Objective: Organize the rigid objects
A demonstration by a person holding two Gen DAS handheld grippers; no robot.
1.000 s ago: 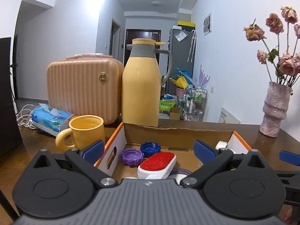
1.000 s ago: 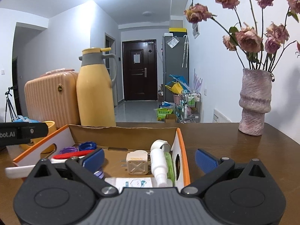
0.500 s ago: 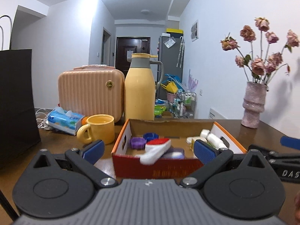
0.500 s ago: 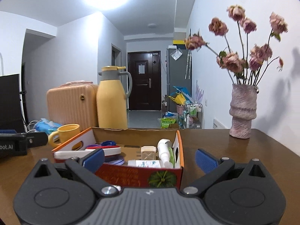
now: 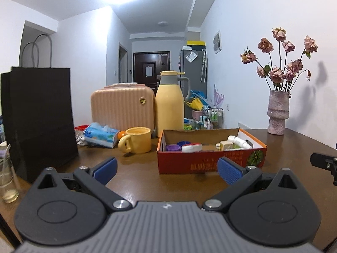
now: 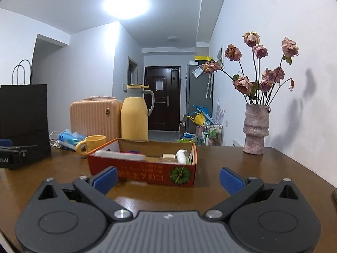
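- Both grippers hang empty just short of the red cardboard box [image 5: 210,162]: the left gripper [image 5: 167,169] has its blue pads spread wide with nothing between them, and the right gripper [image 6: 168,179] is spread just as wide, also holding nothing.
- The box sits on the brown table [image 5: 137,177], in front of the yellow thermos jug [image 5: 169,105], and is well apart from both grippers.
- Inside the box, at its left end, lie a purple lid [image 5: 173,147] and a blue lid [image 5: 183,143], with a red-and-white brush [image 5: 191,147] just beside them; at its right end are a small beige block [image 5: 226,145] and a white bottle [image 5: 242,142].
- Handling, as a judgement: these are small, light, hard plastic pieces. The lids are smooth and likely to slip, so pinch across the rim; take the brush across its narrow white body and the bottle around its middle.
- The box itself looks like thin card that would flex; grip a side wall near a corner, or use both grippers on opposite walls.
- Left of the box stands a yellow mug [image 5: 138,140], then a blue tissue pack [image 5: 101,135] and a black paper bag [image 5: 40,118]; behind the mug is a peach ribbed case [image 5: 122,107].
- Right of the box, against the wall, a pink vase of dried roses [image 5: 277,112] looks fragile and top-heavy; keep swings clear of it.
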